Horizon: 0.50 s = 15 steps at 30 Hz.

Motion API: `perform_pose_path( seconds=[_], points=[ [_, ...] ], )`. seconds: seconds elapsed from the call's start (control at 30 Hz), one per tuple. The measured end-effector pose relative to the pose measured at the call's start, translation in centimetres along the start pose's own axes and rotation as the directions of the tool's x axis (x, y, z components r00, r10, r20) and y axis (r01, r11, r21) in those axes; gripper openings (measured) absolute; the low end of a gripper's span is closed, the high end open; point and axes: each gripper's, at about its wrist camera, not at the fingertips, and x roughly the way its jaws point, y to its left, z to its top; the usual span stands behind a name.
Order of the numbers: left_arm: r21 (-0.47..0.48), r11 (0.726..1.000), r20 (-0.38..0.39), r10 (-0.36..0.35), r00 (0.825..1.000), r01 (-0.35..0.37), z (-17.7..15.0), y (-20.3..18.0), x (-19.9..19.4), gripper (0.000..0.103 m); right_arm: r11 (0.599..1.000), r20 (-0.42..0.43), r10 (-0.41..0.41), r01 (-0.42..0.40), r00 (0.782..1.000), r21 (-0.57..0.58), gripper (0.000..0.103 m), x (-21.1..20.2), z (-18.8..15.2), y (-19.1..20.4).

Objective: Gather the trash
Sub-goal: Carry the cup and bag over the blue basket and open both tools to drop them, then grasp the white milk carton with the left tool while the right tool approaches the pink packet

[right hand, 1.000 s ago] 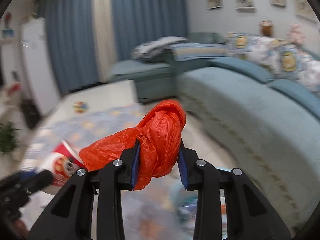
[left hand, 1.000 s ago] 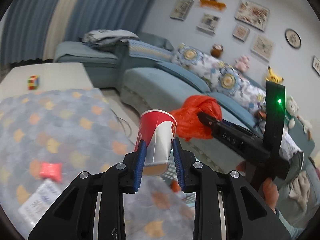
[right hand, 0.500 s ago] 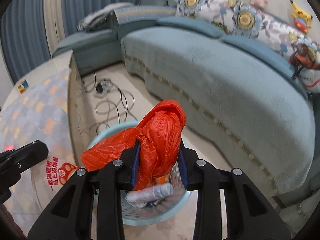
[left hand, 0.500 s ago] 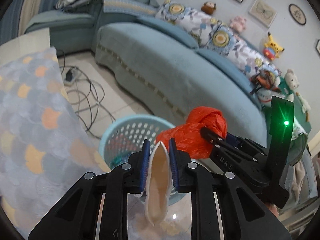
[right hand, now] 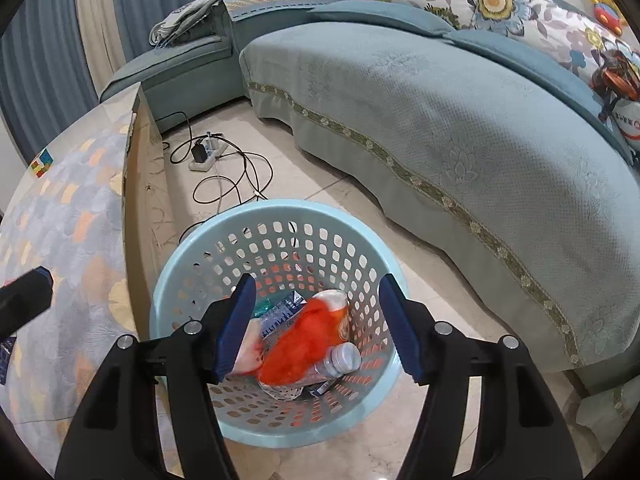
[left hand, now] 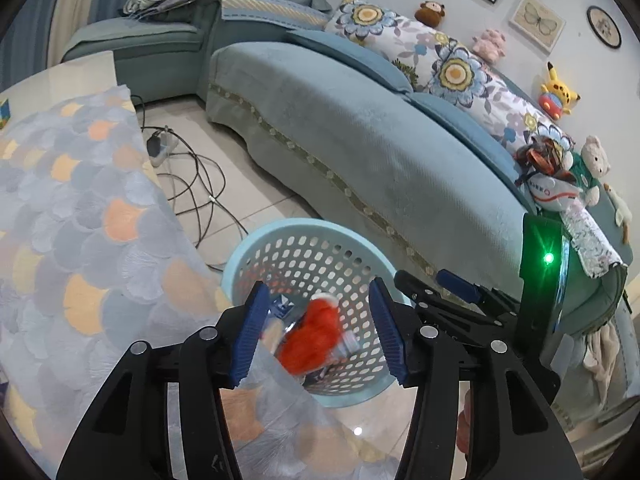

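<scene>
Right wrist view first: my right gripper [right hand: 318, 324] tips steeply downward over the pale blue basket [right hand: 188, 268], its jaws opening with nothing pinched between them. Below the gap, the orange plastic bag [right hand: 308, 344] lies blurred inside the basket, on top of a clear bottle [right hand: 340, 360] at about 4 o'clock of it and a blue-and-white carton [right hand: 280, 312] at about 11 o'clock. A paper cup [right hand: 336, 304] shows just above the bag.

Left wrist view: my left gripper [left hand: 318, 330] also angles downward, its jaws opening too — nothing gripped. It hangs over the edge of the patterned tablecloth [left hand: 92, 216], with the basket [left hand: 280, 236] at 12 o'clock past my pads and the orange bag [left hand: 312, 336] seen through the gap, down in the basket. At 3 o'clock my right gripper [left hand: 436, 280] reaches in beside me, aimed at the same basket. The sofa [left hand: 380, 152] runs behind, from 11 o'clock to 3 o'clock, and cables [left hand: 196, 184] lie on the floor at 10 o'clock.
</scene>
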Motion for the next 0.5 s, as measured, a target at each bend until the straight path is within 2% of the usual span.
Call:
perform_pose_path(
  seconds=[0.1,0.27,0.37,0.5],
  points=[
    [0.002,1.0,0.024,0.0,1.0,0.0,0.3,-0.2,-1.2,0.05,0.996,0.069,-0.041,0.046,0.997,-0.082,0.06,-1.8,0.2,2.1],
    [0.014,1.0,0.081,0.008,0.997,-0.009,0.4,0.5,-4.9,0.051,0.985,0.151,0.062,-0.036,0.987,-0.169,0.06,-5.2,0.7,6.4],
    [0.016,0.999,0.118,0.036,0.992,-0.038,0.1,1.5,-7.5,0.059,0.972,0.176,0.132,-0.093,0.976,-0.216,0.06,-6.9,0.9,9.0],
    [-0.007,0.994,0.167,0.112,0.98,-0.113,-0.8,4.6,-11.8,0.069,0.943,0.168,0.223,-0.169,0.96,-0.286,0.06,-8.0,0.8,13.4]
  ],
)
